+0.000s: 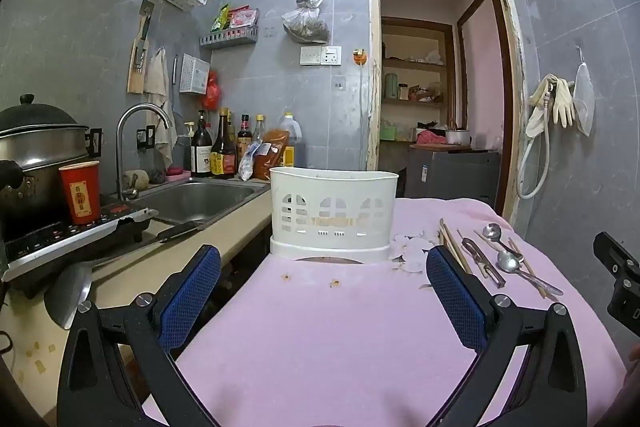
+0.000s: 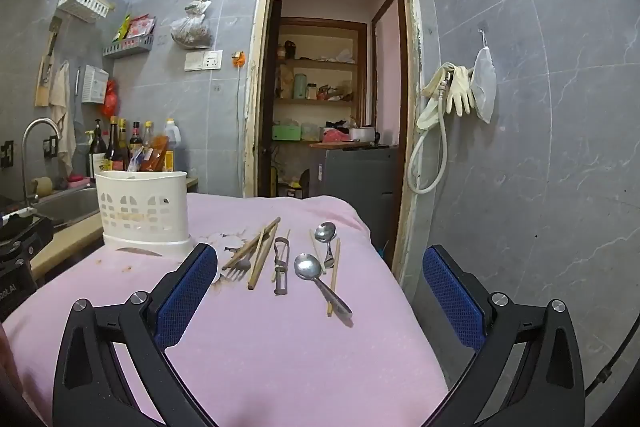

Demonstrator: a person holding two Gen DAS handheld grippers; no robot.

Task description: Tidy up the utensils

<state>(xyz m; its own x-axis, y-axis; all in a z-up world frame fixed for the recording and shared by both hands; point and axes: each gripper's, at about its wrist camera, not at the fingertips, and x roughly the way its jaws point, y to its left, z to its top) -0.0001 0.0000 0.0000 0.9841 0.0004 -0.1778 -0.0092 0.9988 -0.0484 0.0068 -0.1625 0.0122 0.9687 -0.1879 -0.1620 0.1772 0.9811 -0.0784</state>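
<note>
Blue mesh pads on black arms: left tool (image 1: 323, 291) stands wide apart, nothing between the pads, hovering low over the pink cloth (image 1: 320, 327) that covers the surface. Right tool (image 2: 320, 291) likewise spread wide and empty, over the same cloth, its right finger past the cloth's right edge.

White plastic utensil holder (image 1: 334, 213), slotted walls, upright on its base at the far left part of the cloth, straight ahead of the left tool. Contents cannot be made out from either view.

Utensils lie loose on the cloth to the right of the holder, ahead of the right tool:
- fork (image 2: 239, 267), tines toward the camera, nearest the holder, lying among wooden chopsticks (image 2: 262, 255) that cross and fan out.
- metal peeler (image 2: 281, 263), just right of those chopsticks.
- large spoon (image 2: 309, 267), bowl away from the camera, handle running toward the near right.
- small spoon (image 2: 325, 231) farther back, close behind the large one.
- more chopsticks (image 2: 334, 275) beside the spoons, one touching the large spoon's handle.

White floral print on the cloth between holder and fork.

Left of the surface: beige counter with steel sink (image 1: 200, 197), tap, sauce bottles (image 1: 224, 147), red cup (image 1: 81, 191), steamer pot. Behind: grey tiled wall, open doorway (image 2: 332, 75). Rubber gloves (image 2: 460, 91) hang on the right wall.
</note>
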